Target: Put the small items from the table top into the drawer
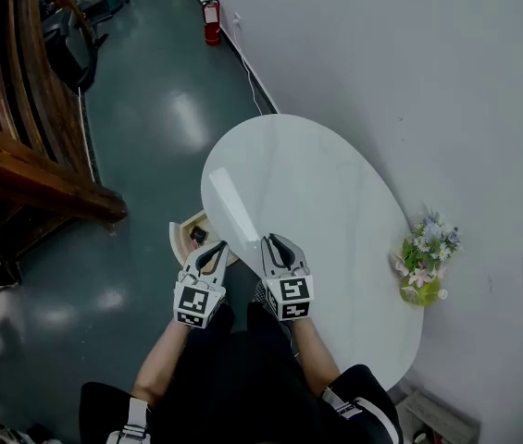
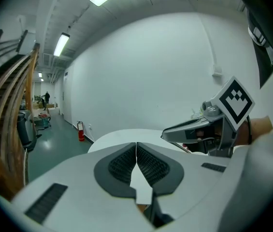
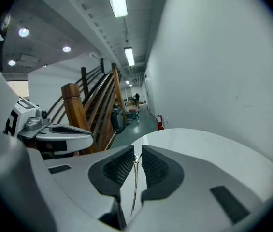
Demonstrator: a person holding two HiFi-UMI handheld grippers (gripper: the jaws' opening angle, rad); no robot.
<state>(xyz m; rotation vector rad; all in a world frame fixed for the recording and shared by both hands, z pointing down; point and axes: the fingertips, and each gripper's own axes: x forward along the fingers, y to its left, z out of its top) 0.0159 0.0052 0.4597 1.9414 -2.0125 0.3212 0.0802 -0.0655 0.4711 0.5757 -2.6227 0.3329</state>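
Two tools point(image 1: 215, 248) point(image 1: 275, 243) — one table point(image 1: 335, 192), one drawer point(image 1: 185, 236)

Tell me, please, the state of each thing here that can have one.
drawer: open, a dark item inside.
left gripper: jaws shut, empty.
right gripper: jaws a narrow gap apart, nothing gripped.
table top: bare except for the flower vase.
flower vase: upright, near the table's edge.

Pale drawer point(image 1: 183, 233), open beneath the white oval table's point(image 1: 335, 202) left edge, small dark item point(image 1: 198, 235) inside.
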